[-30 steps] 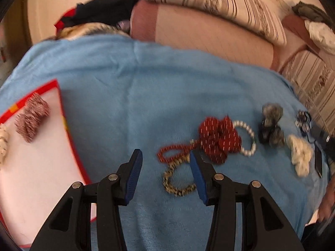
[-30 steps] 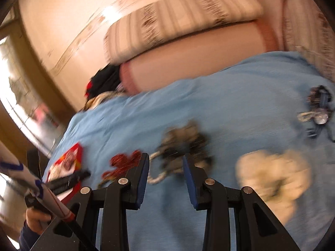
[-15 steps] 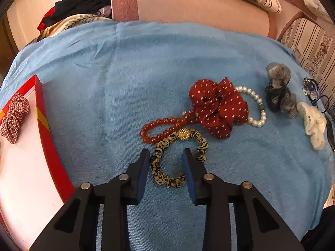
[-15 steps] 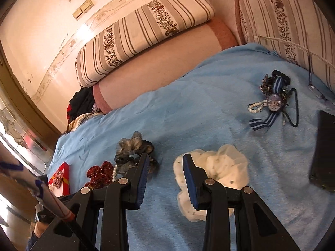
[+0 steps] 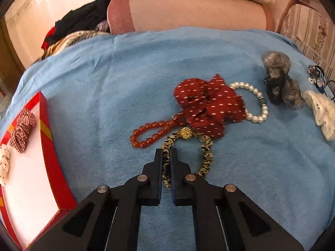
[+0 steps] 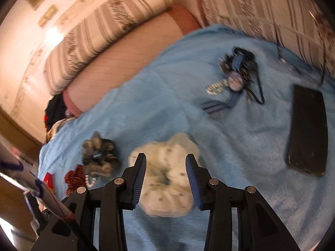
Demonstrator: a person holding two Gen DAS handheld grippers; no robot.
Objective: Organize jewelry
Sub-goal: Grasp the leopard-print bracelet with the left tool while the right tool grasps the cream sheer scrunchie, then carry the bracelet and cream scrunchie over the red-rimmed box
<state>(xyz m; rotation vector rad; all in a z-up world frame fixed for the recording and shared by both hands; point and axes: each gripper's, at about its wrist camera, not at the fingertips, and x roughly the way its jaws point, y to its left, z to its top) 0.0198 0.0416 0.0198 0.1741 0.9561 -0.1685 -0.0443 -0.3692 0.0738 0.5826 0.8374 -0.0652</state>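
Observation:
My left gripper (image 5: 166,153) is shut on the leopard-print band (image 5: 206,152), pinching its left side on the blue blanket. A red bead bracelet (image 5: 149,133), a red dotted scrunchie (image 5: 207,106) and a pearl bracelet (image 5: 256,102) lie just beyond it. A red-rimmed tray (image 5: 48,133) at the left holds a checked red scrunchie (image 5: 23,131) and a cream one (image 5: 4,163). My right gripper (image 6: 165,160) is open, its fingers on either side of a white dotted scrunchie (image 6: 165,179). A grey scrunchie (image 6: 99,154) lies to its left.
A blue ribbon brooch with beads (image 6: 236,77) and a black phone (image 6: 307,129) lie on the blanket at the right. Striped pillows (image 6: 108,27) and a pink bolster (image 5: 188,8) line the far edge. Dark clothes (image 5: 81,21) are piled at the back left.
My left gripper has moved forward and closed on the leopard-print band. My right gripper has opened wider and moved over the white scrunchie.

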